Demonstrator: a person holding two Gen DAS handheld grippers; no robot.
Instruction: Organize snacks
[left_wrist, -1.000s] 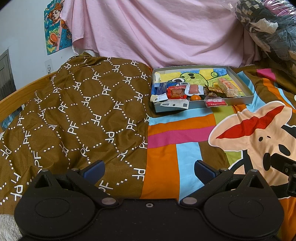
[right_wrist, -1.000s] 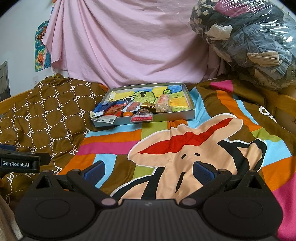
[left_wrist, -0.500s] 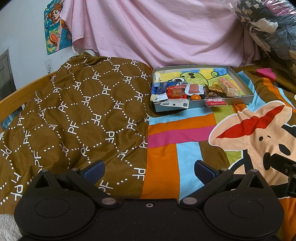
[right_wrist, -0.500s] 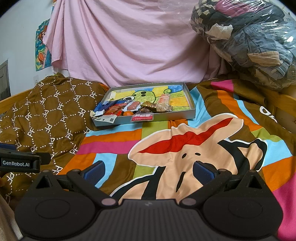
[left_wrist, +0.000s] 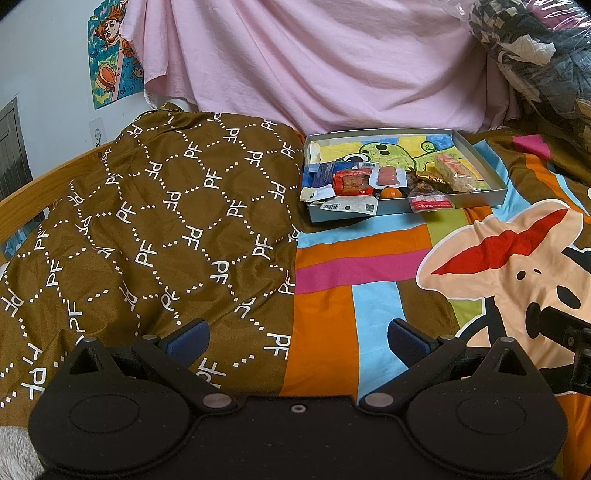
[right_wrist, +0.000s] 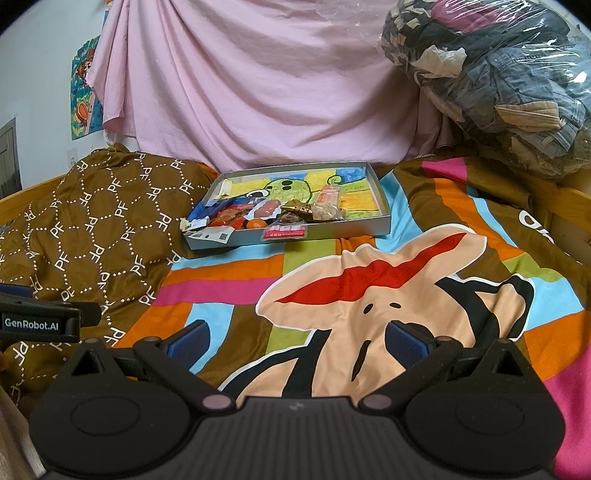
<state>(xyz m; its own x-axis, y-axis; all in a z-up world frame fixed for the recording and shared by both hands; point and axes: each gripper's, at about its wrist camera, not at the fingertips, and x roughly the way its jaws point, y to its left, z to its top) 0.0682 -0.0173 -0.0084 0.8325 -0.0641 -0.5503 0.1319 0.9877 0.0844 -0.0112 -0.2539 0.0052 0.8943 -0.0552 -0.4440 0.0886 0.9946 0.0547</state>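
A shallow grey tray (left_wrist: 476, 148) (right_wrist: 380, 192) with a cartoon-printed floor lies far ahead on the bed. Several snacks crowd its near side: a red packet (left_wrist: 352, 182), a pink sausage pack (left_wrist: 387, 175), a small orange (left_wrist: 391, 192) (right_wrist: 256, 223), a pale cracker bar (left_wrist: 452, 170) (right_wrist: 328, 195). A red-and-white packet (left_wrist: 431, 202) (right_wrist: 284, 231) hangs over the near rim. My left gripper (left_wrist: 297, 338) is open and empty, well short of the tray. Just as far back, my right gripper (right_wrist: 297, 338) also stands open with nothing between its fingers.
A brown patterned quilt (left_wrist: 155, 206) bulges at the left, a colourful cartoon bedsheet (right_wrist: 369, 295) covers the rest. A pink cloth (right_wrist: 258, 85) hangs behind. A plastic-wrapped bundle of clothes (right_wrist: 498, 81) is piled at the back right. A wooden bed rail (left_wrist: 29, 195) runs along the left.
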